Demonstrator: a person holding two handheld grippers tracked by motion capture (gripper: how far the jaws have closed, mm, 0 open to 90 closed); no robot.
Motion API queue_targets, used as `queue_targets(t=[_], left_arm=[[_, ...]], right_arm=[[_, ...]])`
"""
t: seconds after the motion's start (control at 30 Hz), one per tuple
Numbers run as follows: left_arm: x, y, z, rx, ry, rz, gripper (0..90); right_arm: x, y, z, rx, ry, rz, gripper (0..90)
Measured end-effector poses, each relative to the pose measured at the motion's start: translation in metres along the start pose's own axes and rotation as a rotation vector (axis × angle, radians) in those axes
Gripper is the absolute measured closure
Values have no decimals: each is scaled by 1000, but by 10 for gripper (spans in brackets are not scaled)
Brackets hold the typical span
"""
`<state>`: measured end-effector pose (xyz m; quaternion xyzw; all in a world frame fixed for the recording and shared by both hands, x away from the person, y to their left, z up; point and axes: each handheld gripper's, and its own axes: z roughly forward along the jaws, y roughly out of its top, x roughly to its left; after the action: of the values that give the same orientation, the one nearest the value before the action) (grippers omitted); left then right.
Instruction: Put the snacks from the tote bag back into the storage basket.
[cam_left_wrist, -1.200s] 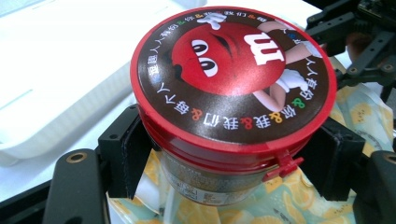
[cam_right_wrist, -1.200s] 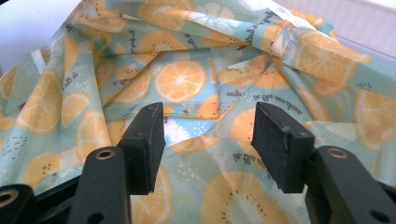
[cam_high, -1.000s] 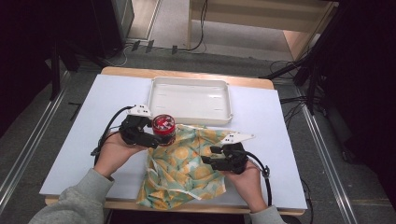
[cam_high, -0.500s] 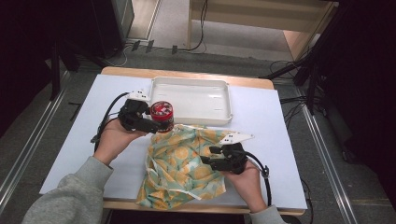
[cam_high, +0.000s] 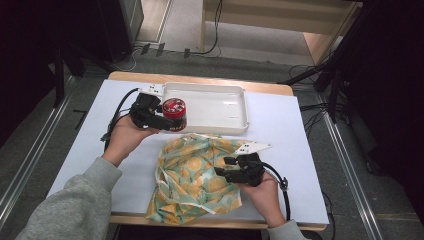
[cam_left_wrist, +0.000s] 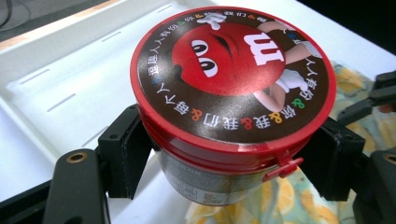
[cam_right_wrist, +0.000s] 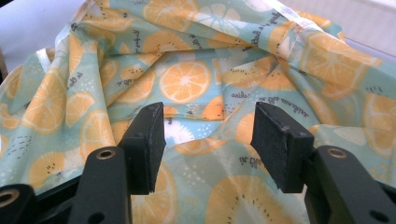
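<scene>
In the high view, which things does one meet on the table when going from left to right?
left gripper → red-lidded tub → white tray, and nearer the person: fruit-print cloth → right gripper.

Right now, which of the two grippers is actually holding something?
The left gripper: its jaws clamp the red-lidded candy tub. The right gripper stands open over the orange-print cloth.

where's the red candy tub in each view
High view: red candy tub upper left of centre, held in the left gripper at the white tray's near-left corner.
Left gripper view: tub at centre, between the jaws.
Right gripper view: not in it.
Shared landmark: orange-print cloth.
</scene>
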<state>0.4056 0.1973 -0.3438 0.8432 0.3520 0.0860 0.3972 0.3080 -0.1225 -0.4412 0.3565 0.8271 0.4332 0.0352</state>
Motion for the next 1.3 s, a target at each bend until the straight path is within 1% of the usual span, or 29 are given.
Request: queue_targets(t=[0.1,0.2,0.23,0.37,0.4,0.47,0.5,0.6,0.63,0.67,0.77,0.87,0.97,1.07,1.3], left_arm=[[3,2,1,-9,2,-9,259],[8,5,5,-1,12,2,259],[11,7,8,-1,16,-6,259],[18,9,14,2,23,-10,259],[20,10,16,2,24,-18,259],[23,11,21,3,28,-20,259],[25,11,23,4,34,-12,259],[30,13,29,4,42,-19,259],[31,13,31,11,50,-17,259],[34,13,35,7,48,-25,259],[37,13,41,1,46,-39,259],[40,12,49,6,60,-37,259],[45,10,56,8,60,-53,259],[49,9,62,3,71,-59,259],[60,4,75,23,98,-79,259]], right_arm=[[0,0,0,-1,2,-6,458],[1,0,0,-3,3,-3,457],[1,0,0,-4,3,-4,458],[1,0,0,-4,3,-3,457],[1,0,0,-4,3,-3,458],[1,0,-1,-6,3,-4,458],[1,0,-1,-6,5,-4,458],[1,1,-1,-13,6,5,458],[1,1,-1,-16,10,10,458],[1,2,0,-22,11,7,458],[2,2,1,-17,12,5,458],[3,1,2,-16,13,5,458],[3,1,1,-18,14,5,459],[3,1,1,-16,11,6,459],[2,0,-1,-21,11,10,459]])
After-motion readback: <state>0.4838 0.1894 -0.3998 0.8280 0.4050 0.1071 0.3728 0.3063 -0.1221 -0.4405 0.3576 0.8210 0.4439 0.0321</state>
